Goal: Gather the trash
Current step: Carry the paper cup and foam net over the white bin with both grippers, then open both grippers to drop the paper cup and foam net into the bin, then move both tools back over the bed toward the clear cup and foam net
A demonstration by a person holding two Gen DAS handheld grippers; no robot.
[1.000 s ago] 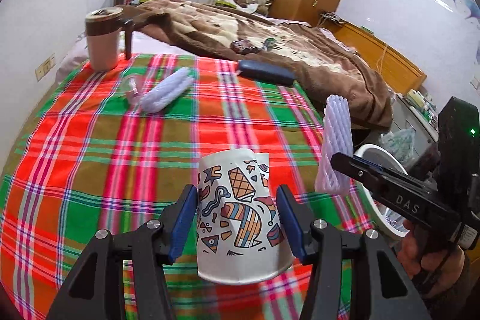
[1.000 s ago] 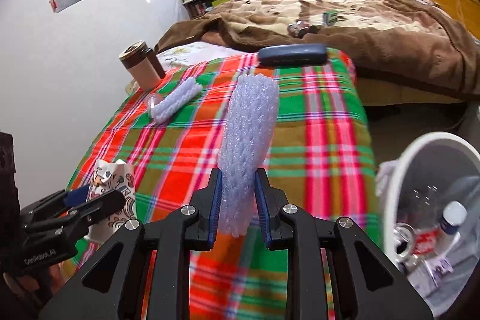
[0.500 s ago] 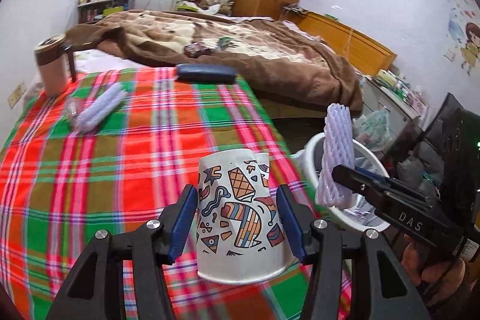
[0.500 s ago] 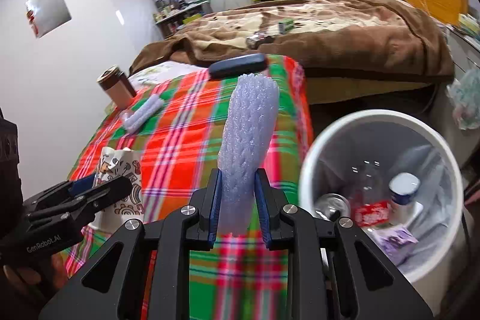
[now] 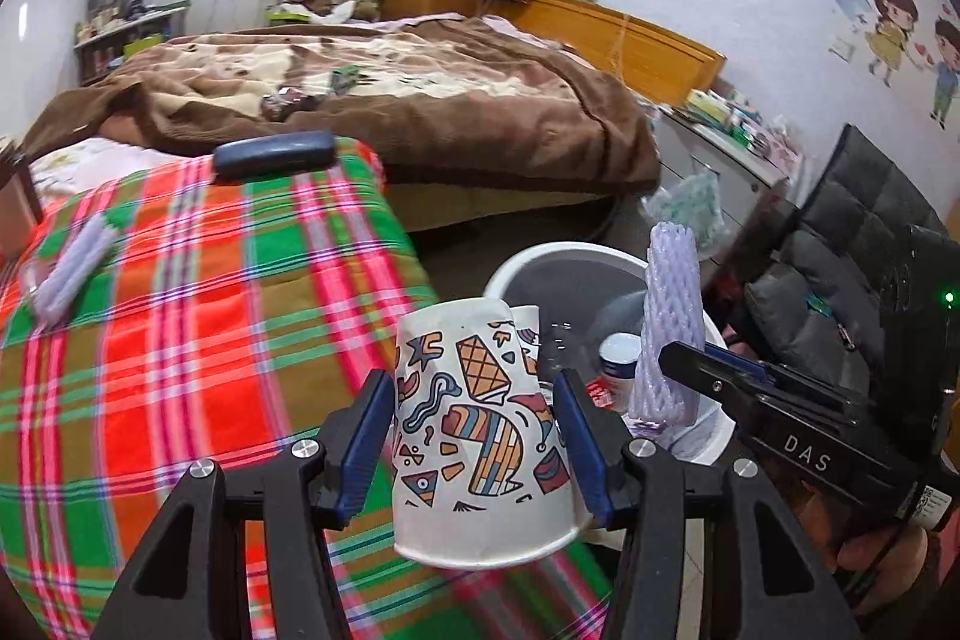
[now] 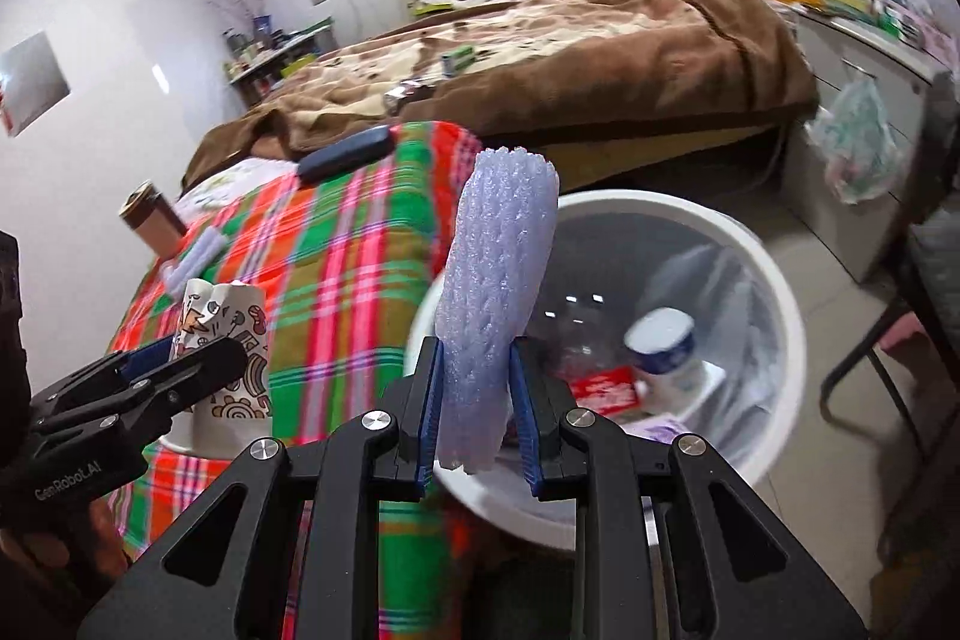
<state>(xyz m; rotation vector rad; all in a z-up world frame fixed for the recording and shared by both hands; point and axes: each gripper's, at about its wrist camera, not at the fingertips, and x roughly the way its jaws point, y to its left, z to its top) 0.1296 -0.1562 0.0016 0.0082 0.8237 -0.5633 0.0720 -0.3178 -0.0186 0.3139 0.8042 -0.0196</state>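
Trash: crumpled patterned paper cup (image 5: 480, 424) pinched, inverted, in left gripper (image 5: 474, 436) fingers, over plaid counter (image 5: 180, 340) edge; lilac foam-net sleeve (image 6: 492, 316) clamped in right gripper (image 6: 477, 412), over white round bin (image 6: 774, 292); risk: early release drops cup short of rim; sleeve may cling to pads; readable: "DAS", "GenRobot.AI".

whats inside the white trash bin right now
The white trash bin holds a white bottle with a blue label, a red wrapper, clear plastic and a purplish scrap. The foam net sleeve in the right gripper covers the bin's left side.
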